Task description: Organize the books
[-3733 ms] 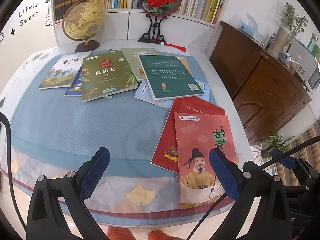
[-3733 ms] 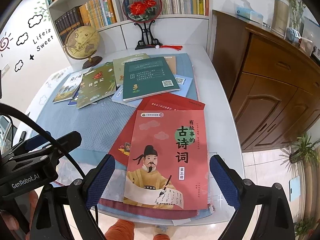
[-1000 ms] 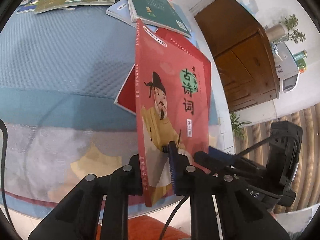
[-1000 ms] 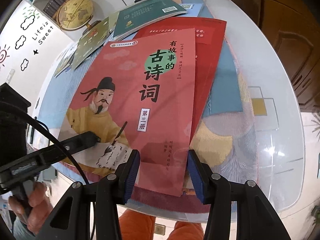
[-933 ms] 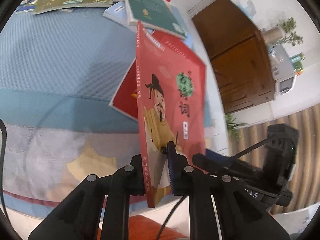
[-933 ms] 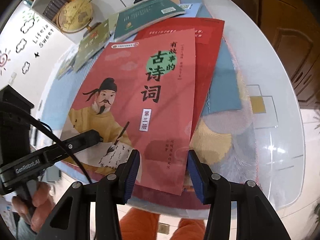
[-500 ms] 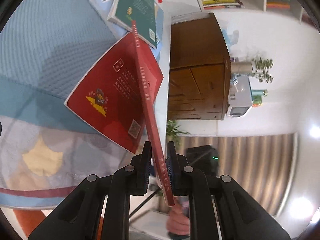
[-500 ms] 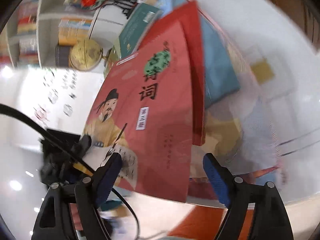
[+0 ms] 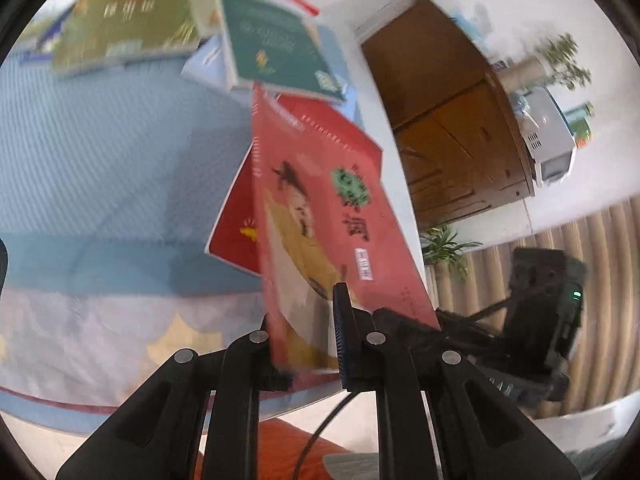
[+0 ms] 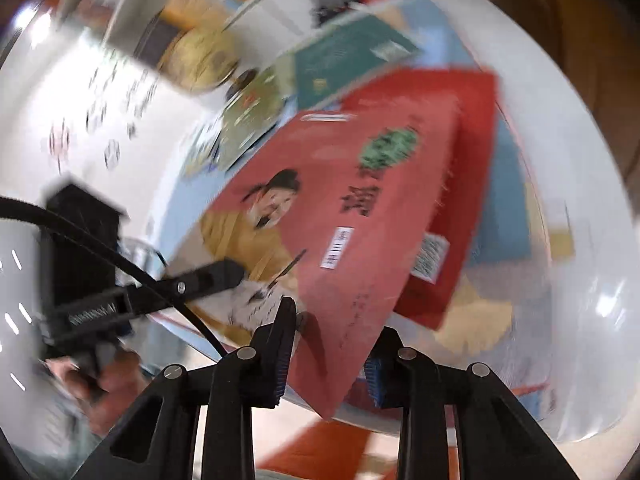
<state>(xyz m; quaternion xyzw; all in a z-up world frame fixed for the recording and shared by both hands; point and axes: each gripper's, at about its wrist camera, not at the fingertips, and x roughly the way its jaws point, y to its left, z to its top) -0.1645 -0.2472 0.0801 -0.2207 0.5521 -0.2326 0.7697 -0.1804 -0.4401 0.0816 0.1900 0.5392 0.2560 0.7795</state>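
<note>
My left gripper [image 9: 308, 332] is shut on the near edge of the pink poetry book [image 9: 320, 208] with the painted scholar on its cover, and holds it tilted above the table. In the right wrist view the same pink book [image 10: 340, 216] lies between the fingers of my right gripper [image 10: 330, 354], whose jaws stand a little apart around its lower corner; the view is blurred. A red book [image 9: 236, 224] lies flat on the blue cloth under it, also in the right wrist view [image 10: 460, 160]. A dark green book [image 9: 276, 48] and an olive book [image 9: 128, 20] lie farther back.
A blue tablecloth [image 9: 100, 152] covers the round white table [image 10: 592, 320]. A brown wooden cabinet [image 9: 452, 128] stands to the right of the table. A globe [image 10: 200, 60] stands at the back. The other gripper's body [image 9: 536, 312] hangs off the table's right edge.
The pink book has tilted back from nearly edge-on so its cover shows again. My right gripper's jaws have narrowed around the book's corner. Both views have swung quickly and are blurred.
</note>
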